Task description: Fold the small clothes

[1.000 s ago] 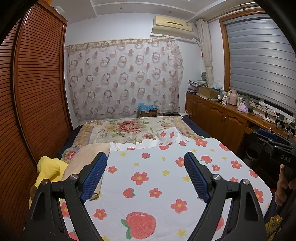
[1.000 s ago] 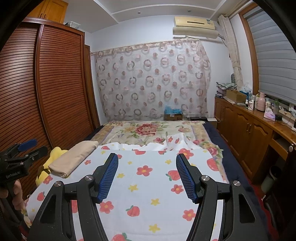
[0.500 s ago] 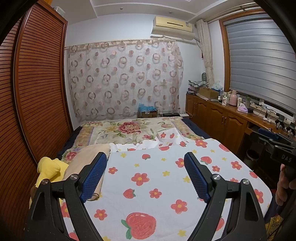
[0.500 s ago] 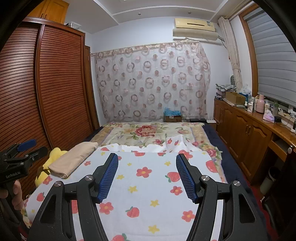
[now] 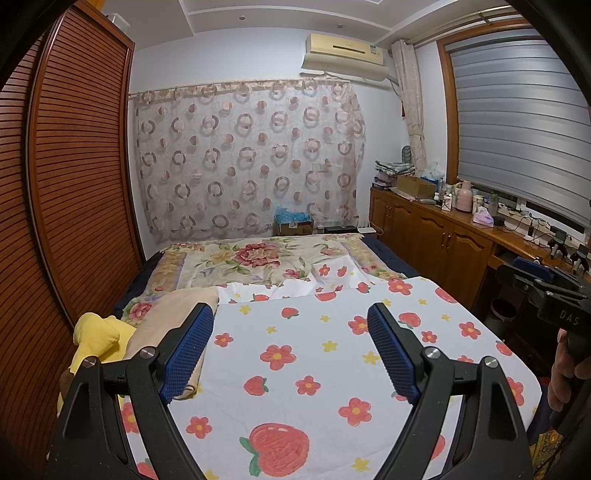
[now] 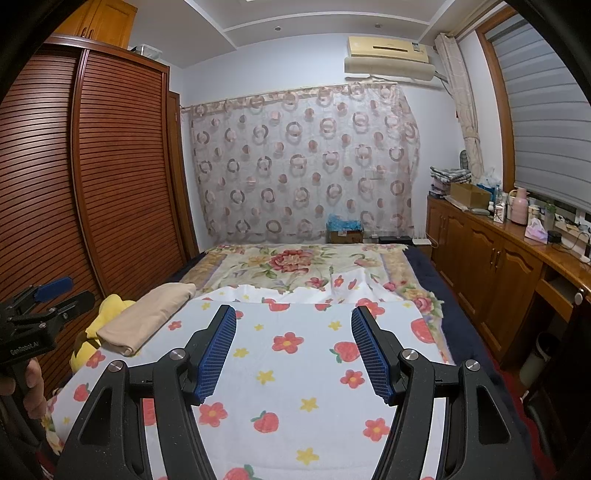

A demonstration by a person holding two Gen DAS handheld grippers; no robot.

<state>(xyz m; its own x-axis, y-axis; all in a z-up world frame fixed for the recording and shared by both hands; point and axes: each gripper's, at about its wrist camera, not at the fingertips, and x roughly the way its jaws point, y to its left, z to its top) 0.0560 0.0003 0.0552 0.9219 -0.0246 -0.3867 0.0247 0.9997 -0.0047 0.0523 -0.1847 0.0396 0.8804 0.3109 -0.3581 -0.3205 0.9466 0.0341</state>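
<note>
orange cupboard (image 6: 107, 18) atop wardrobe, right view only

R gripper (image 6: 293, 325) jaws apart over bed sheet (image 6: 295, 369), beige garment (image 6: 147, 317) left.

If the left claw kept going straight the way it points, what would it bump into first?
Probably the white flower-and-strawberry sheet on the bed. The left claw tilts slightly down at it, open and empty; depth is hard to judge.

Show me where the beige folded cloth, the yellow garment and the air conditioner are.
beige folded cloth (image 6: 147, 317): right wrist view, on its upper face.
yellow garment (image 5: 96, 332): left wrist view, on its bunched top.
air conditioner (image 6: 388, 55): right wrist view, on its front panel.
</note>
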